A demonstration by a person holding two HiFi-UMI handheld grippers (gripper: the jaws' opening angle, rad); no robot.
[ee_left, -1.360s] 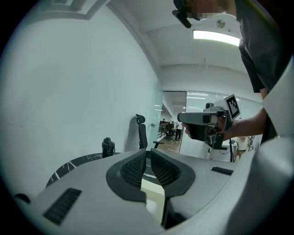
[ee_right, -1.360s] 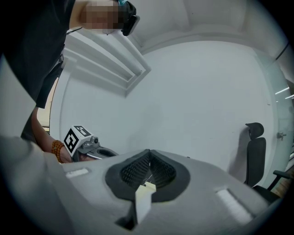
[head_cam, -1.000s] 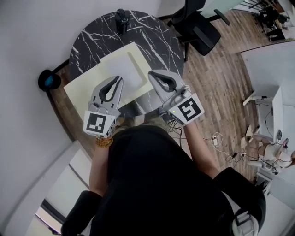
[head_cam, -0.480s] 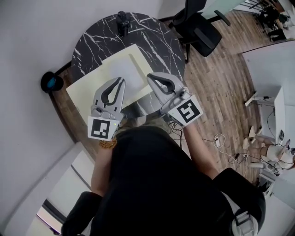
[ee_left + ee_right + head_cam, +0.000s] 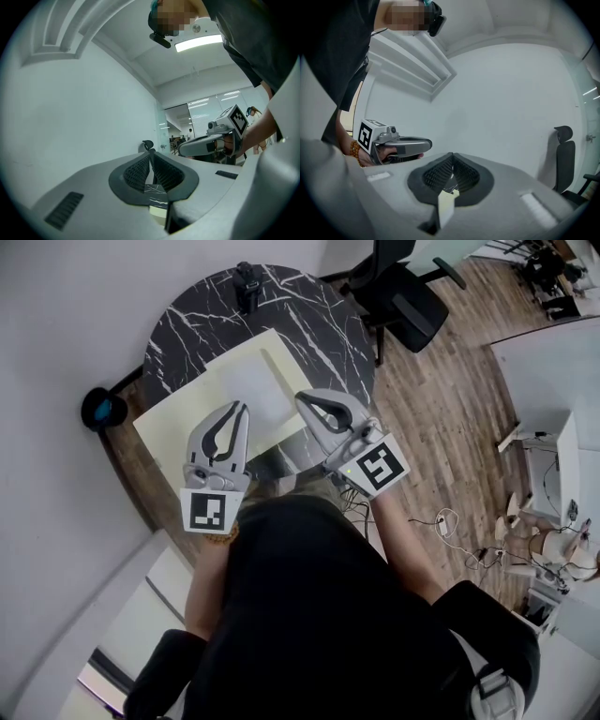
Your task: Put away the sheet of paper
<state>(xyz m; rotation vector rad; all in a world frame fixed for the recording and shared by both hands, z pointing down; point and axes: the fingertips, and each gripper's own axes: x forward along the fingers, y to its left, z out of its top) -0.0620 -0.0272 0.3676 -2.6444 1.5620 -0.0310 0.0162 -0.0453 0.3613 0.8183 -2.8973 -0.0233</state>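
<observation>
Two grippers, both in my hands: I am holding the left gripper point(image 5: 240, 411) and the right gripper point(image 5: 304, 399) side by side over the near edge of the round marble table point(image 5: 319, 329), each with its jaws pressed together on nothing. One sheet of paper point(image 5: 251, 385) is lying flat on a larger cream mat point(image 5: 173, 427), just beyond both tips. One small black object point(image 5: 247, 282) is standing at the table's far edge. One office chair point(image 5: 403, 292) is sitting beside the table.
</observation>
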